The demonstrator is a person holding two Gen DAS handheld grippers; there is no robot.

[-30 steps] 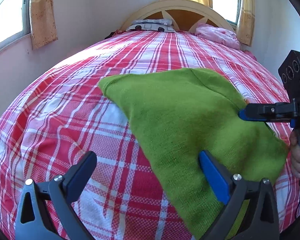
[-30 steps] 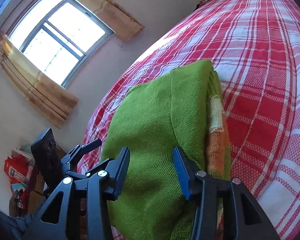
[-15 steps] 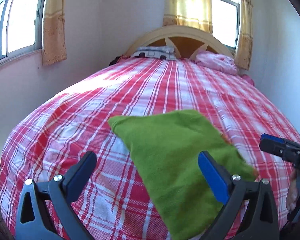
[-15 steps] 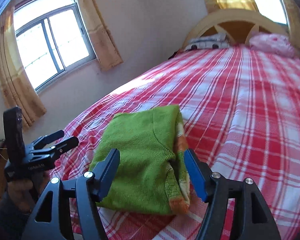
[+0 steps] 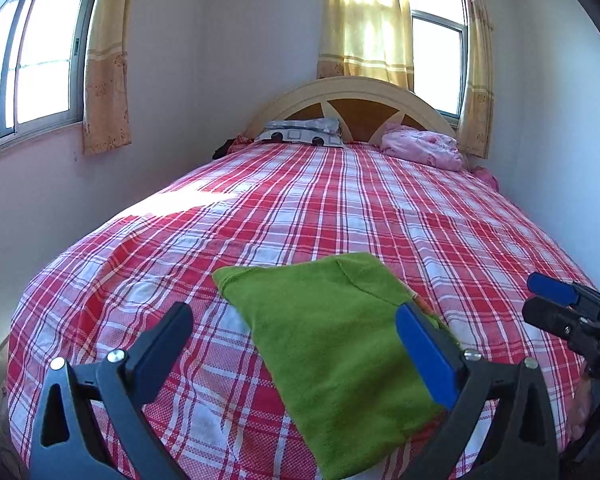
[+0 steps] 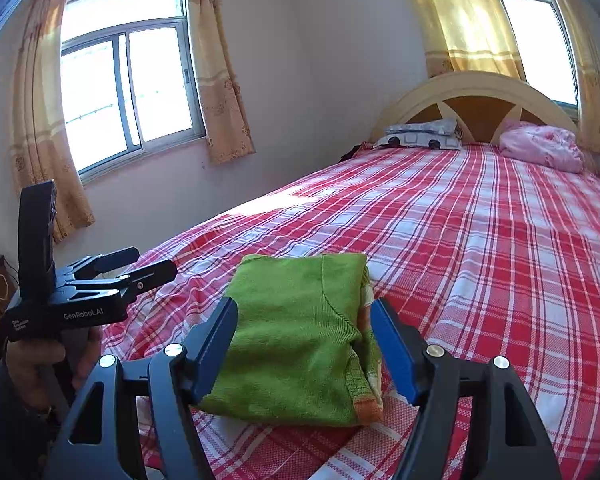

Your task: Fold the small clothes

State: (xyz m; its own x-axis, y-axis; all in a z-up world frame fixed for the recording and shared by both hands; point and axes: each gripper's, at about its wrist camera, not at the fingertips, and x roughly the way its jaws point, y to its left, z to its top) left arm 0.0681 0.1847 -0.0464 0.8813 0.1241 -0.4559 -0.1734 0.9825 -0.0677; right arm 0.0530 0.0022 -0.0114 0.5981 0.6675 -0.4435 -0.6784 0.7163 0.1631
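Right claw (image 6: 304, 344) risen, wide open, empty

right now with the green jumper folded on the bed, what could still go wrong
1. The folded green knitted jumper lies near the foot edge of the red and white checked bedspread, so a nudge could push it off.
2. Its orange-trimmed layers gape on one side and may spring open.
3. The right gripper has open jaws straddling the jumper, so a careless lift or pull back could snag the knit and drag the fold apart.
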